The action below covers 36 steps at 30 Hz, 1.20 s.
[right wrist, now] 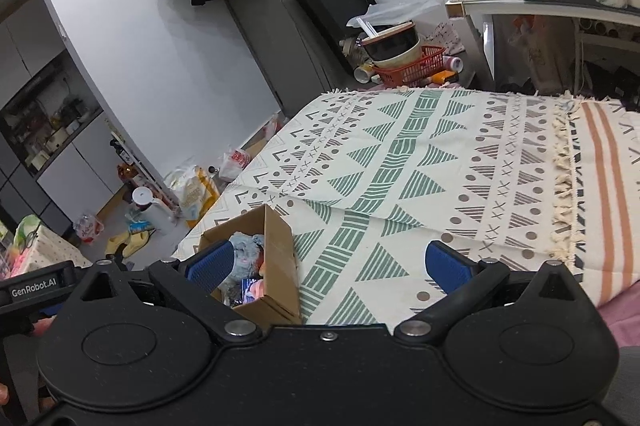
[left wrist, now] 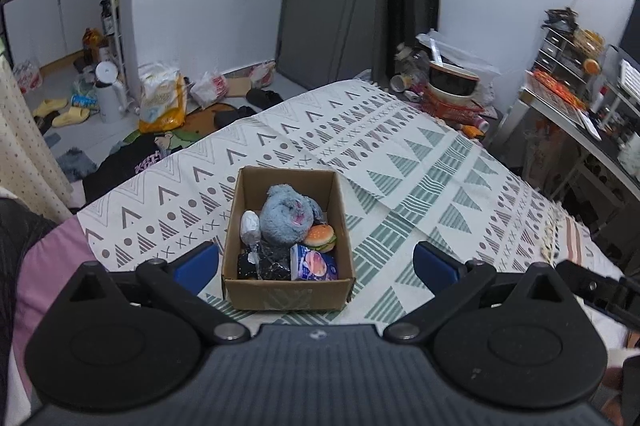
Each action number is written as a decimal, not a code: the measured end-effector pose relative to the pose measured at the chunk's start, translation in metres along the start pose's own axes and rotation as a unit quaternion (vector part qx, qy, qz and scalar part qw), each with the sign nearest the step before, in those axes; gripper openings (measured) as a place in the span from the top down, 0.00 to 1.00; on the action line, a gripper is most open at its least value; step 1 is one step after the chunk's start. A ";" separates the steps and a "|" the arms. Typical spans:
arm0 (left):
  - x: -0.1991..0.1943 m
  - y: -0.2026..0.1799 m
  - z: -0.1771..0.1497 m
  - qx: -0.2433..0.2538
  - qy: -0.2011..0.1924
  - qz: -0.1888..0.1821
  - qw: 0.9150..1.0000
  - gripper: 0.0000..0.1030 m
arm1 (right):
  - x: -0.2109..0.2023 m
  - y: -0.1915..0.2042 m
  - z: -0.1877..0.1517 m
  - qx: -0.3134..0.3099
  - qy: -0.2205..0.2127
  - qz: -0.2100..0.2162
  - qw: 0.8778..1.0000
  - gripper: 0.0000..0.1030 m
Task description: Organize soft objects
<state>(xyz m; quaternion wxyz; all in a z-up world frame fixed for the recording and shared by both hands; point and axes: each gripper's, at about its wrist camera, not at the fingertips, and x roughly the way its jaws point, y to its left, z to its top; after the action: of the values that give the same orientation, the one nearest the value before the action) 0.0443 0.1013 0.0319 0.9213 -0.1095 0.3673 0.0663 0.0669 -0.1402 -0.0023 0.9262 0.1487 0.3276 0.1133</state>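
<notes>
1. Five or so soft things already sit in the cardboard box (left wrist: 289, 250) on the patterned blanket (left wrist: 400, 162) of the bed; judging by that, the sorting looks nearly done, and no loose item shows on the cloth in either view.
2. Your left tool (left wrist: 316, 264) stands wide, its blue pads on either side of the box and holding nothing. Your right tool (right wrist: 332, 266) is also spread wide and empty, just to the right of the box, with one pad in front of the box's open top.
3. The blue plush toy (left wrist: 286, 222) is the biggest piece — expect it to be light and very squashy. Pinch it across the middle of the body so the fur doesn't slip out.
4. The little burger (left wrist: 320, 237) looks like foam: springy and light. Take it across the bun, gently.
5. The white wrapped piece (left wrist: 250, 224) and the dark crinkly packet (left wrist: 264, 264) seem film-covered, so likely slippery — grip a fold or the bulk, not an edge.
6. The printed pack (left wrist: 314, 264) stands against the near wall; grasp it by its flat sides.
7. The box itself is stiff but thin; if you shift it, hold one wall and go slowly.
</notes>
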 end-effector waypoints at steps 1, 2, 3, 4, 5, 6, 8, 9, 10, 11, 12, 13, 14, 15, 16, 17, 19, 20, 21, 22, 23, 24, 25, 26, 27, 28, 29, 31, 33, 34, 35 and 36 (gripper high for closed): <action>-0.004 -0.001 -0.002 0.005 -0.001 -0.004 1.000 0.00 | -0.003 0.000 0.000 -0.003 0.000 0.000 1.000 0.00; -0.006 -0.003 -0.004 0.008 -0.002 -0.006 1.000 0.00 | -0.006 0.001 -0.001 -0.005 -0.001 -0.001 1.000 0.00; -0.009 -0.004 -0.006 0.011 -0.002 -0.008 1.000 0.00 | -0.009 0.002 -0.001 -0.009 -0.002 -0.002 1.000 0.00; -0.012 -0.004 -0.007 0.013 -0.003 -0.009 1.000 0.00 | -0.012 0.002 -0.002 -0.012 -0.003 -0.003 1.000 0.00; -0.015 -0.004 -0.010 0.013 -0.003 -0.010 1.000 0.00 | -0.014 0.003 -0.003 -0.015 -0.003 -0.004 1.000 0.00; -0.017 -0.004 -0.011 0.014 -0.003 -0.011 1.000 0.00 | -0.017 0.003 -0.004 -0.017 -0.002 -0.005 1.000 0.00; -0.023 -0.004 -0.014 0.017 -0.005 -0.011 1.000 0.00 | -0.022 0.003 -0.005 -0.021 0.001 -0.005 1.000 0.00; -0.027 -0.005 -0.016 0.019 -0.007 -0.010 1.000 0.00 | -0.024 0.004 -0.006 -0.024 0.003 -0.006 1.000 0.00; -0.030 -0.005 -0.016 0.021 -0.008 -0.010 1.000 0.00 | -0.026 0.005 -0.007 -0.029 0.004 -0.008 1.000 0.00; -0.033 -0.004 -0.018 0.022 -0.010 -0.010 1.000 0.00 | -0.029 0.006 -0.008 -0.034 0.005 -0.011 0.999 0.00; -0.036 -0.004 -0.018 0.022 -0.012 -0.012 1.000 0.00 | -0.031 0.007 -0.009 -0.041 0.008 -0.015 0.999 0.00; -0.038 -0.004 -0.020 0.022 -0.013 -0.013 1.000 0.00 | -0.033 0.008 -0.010 -0.045 0.009 -0.017 0.999 0.00; -0.040 -0.003 -0.021 0.021 -0.012 -0.012 1.000 0.00 | -0.035 0.009 -0.011 -0.049 0.010 -0.019 0.999 0.00; -0.043 -0.003 -0.022 0.022 -0.011 -0.011 1.000 0.00 | -0.038 0.010 -0.013 -0.052 0.012 -0.020 0.998 0.00; -0.045 -0.004 -0.024 0.025 -0.012 -0.012 1.000 0.00 | -0.041 0.009 -0.014 -0.054 0.013 -0.020 0.998 0.00; -0.047 -0.004 -0.025 0.029 -0.013 -0.012 0.999 0.00 | -0.043 0.009 -0.015 -0.055 0.012 -0.020 0.998 0.00; -0.051 -0.005 -0.030 0.039 -0.011 -0.013 0.999 0.00 | -0.048 0.009 -0.018 -0.061 0.012 -0.021 0.998 0.00; -0.053 -0.005 -0.032 0.043 -0.011 -0.012 0.999 0.00 | -0.050 0.008 -0.020 -0.064 0.013 -0.023 0.998 0.00; -0.056 -0.005 -0.034 0.046 -0.012 -0.011 0.999 0.00 | -0.051 0.007 -0.022 -0.065 0.014 -0.024 0.997 0.00; -0.057 -0.004 -0.036 0.047 -0.012 -0.011 0.999 0.00 | -0.052 0.007 -0.023 -0.065 0.016 -0.025 0.997 0.00; -0.059 -0.003 -0.037 0.048 -0.011 -0.010 0.999 0.00 | -0.054 0.006 -0.025 -0.064 0.020 -0.027 0.997 0.00; -0.061 -0.002 -0.039 0.049 -0.011 -0.009 0.999 0.00 | -0.055 0.004 -0.026 -0.063 0.023 -0.028 0.997 0.00; -0.062 -0.002 -0.040 0.050 -0.012 -0.007 0.999 0.00 | -0.057 0.004 -0.028 -0.063 0.025 -0.030 0.997 0.00; -0.064 -0.001 -0.041 0.052 -0.014 -0.006 0.999 0.00 | -0.060 0.003 -0.030 -0.064 0.024 -0.032 0.997 0.00; -0.066 0.000 -0.042 0.053 -0.015 -0.004 0.998 0.00 | -0.062 0.003 -0.031 -0.066 0.022 -0.032 0.997 0.00; -0.067 0.001 -0.043 0.053 -0.016 -0.003 0.998 0.00 | -0.065 0.004 -0.033 -0.068 0.020 -0.032 0.997 0.00; -0.068 0.002 -0.044 0.053 -0.016 -0.002 0.998 0.00 | -0.067 0.004 -0.034 -0.070 0.019 -0.032 0.997 0.00; -0.071 0.003 -0.047 0.054 -0.018 0.001 0.998 0.00 | -0.072 0.005 -0.036 -0.075 0.017 -0.032 0.997 0.00; -0.074 0.003 -0.049 0.059 -0.018 0.003 0.998 0.00 | -0.077 0.006 -0.039 -0.082 0.014 -0.032 0.996 0.00; -0.075 0.003 -0.051 0.062 -0.019 0.004 0.998 0.00 | -0.078 0.007 -0.040 -0.086 0.015 -0.032 0.996 0.00; -0.076 0.002 -0.052 0.065 -0.018 0.005 0.998 0.00 | -0.080 0.007 -0.041 -0.089 0.016 -0.031 0.995 0.00; -0.077 0.002 -0.054 0.068 -0.018 0.006 0.998 0.00 | -0.082 0.008 -0.042 -0.093 0.016 -0.031 0.995 0.00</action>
<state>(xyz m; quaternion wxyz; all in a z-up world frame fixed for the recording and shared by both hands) -0.0475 0.0870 0.0468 0.9326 -0.0431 0.3550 0.0488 -0.0231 -0.1494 0.0159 0.9335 0.0499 0.3352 0.1170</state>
